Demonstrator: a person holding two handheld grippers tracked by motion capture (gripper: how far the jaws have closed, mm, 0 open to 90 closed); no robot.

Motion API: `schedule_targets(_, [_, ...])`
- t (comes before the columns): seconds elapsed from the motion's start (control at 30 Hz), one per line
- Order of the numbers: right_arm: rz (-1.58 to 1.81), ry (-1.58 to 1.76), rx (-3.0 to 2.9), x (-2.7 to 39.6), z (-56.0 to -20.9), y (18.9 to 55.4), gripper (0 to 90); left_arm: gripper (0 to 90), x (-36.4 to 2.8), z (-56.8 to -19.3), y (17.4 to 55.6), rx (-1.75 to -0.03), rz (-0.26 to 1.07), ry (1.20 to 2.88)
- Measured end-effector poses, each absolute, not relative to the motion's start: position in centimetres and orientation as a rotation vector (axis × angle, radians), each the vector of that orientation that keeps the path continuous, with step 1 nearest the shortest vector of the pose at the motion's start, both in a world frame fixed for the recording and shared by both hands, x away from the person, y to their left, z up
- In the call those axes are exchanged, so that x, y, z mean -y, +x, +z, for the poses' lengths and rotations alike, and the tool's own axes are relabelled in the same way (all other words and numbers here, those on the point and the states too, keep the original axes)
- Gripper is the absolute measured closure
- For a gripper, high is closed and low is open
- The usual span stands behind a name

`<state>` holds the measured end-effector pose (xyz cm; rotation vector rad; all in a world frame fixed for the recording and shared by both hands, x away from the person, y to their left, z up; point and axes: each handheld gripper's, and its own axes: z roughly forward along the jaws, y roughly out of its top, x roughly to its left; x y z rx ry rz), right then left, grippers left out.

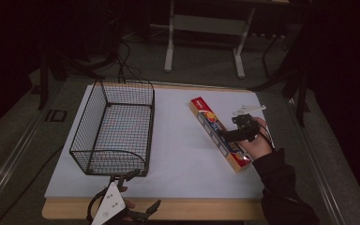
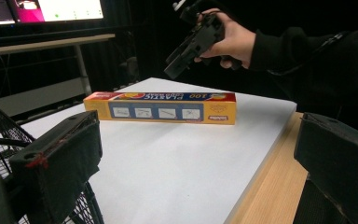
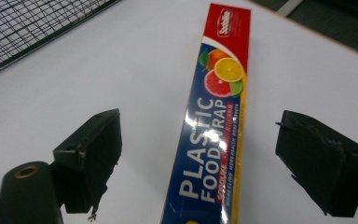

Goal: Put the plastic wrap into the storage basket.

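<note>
The right gripper [image 3: 198, 154] hangs tilted down over the box [image 3: 214, 126] with its fingers [image 3: 91, 154] spread wide on either side, touching nothing; the box (labelled "PLASTIC FOOD WRAP") lies flat on the white table [image 1: 183, 154], right of the wire basket [image 1: 115, 129]. The left gripper [image 1: 138, 192] sits at the near table edge by the basket, fingers also wide apart and empty.

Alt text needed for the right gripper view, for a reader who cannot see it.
A long plastic food wrap box lies flat on a white table surface, framed between the two open black jaws of the right claw. A wire basket's mesh wall fills the upper left corner.
</note>
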<state>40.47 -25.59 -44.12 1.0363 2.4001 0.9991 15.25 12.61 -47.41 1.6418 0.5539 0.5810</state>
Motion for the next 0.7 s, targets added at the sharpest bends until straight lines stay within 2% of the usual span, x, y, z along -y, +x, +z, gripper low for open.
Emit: schedule_targets(0.7, [0.763,1.212,-2.540,23.1,-47.8,45.9,17.1,1.3,-12.7,-47.4,15.3,-0.559,0.564,1.638])
